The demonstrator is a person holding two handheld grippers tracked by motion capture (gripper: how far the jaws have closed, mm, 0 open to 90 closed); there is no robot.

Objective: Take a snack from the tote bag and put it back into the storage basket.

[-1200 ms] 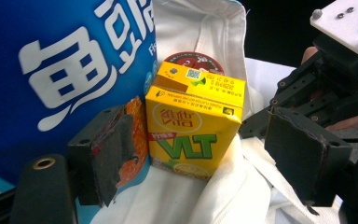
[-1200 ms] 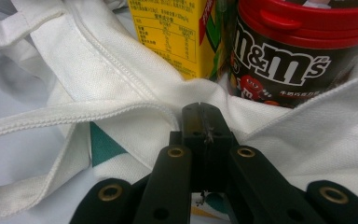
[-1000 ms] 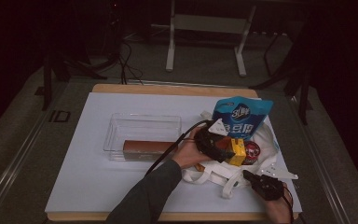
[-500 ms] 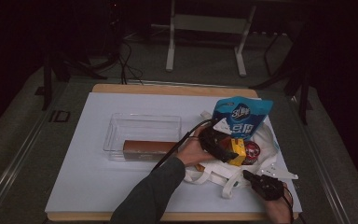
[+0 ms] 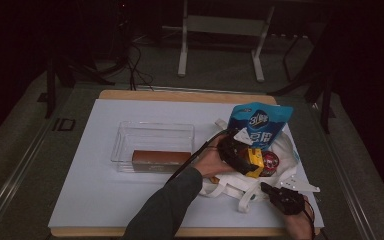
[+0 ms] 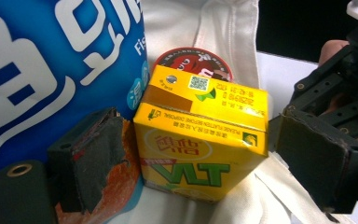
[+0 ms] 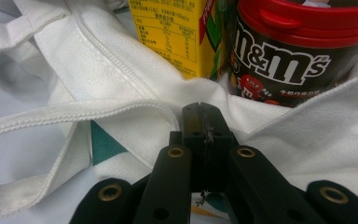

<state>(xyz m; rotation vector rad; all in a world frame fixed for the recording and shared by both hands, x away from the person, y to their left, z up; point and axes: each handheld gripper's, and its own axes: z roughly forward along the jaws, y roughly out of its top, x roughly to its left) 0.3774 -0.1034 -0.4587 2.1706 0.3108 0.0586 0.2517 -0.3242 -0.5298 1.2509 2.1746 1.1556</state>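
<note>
On the worktop point(image 5: 105, 200), a white tote bag point(image 5: 280, 170) holds the yellow drink carton point(image 6: 200, 144). Left hand-held gripper point(image 6: 196, 168) has just spread, releasing it; right hand-held gripper point(image 7: 204, 123) pinches the bag's edge. Next, likely withdraw left without tipping it.

high view: dim, dark surround, soft | gripper views: bright, even, sharp; near edges slightly blurred

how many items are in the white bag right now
3: a blue snack pouch at the back, a yellow drink carton in front of it, an m&m's tub beside the carton. More may be hidden.
</note>
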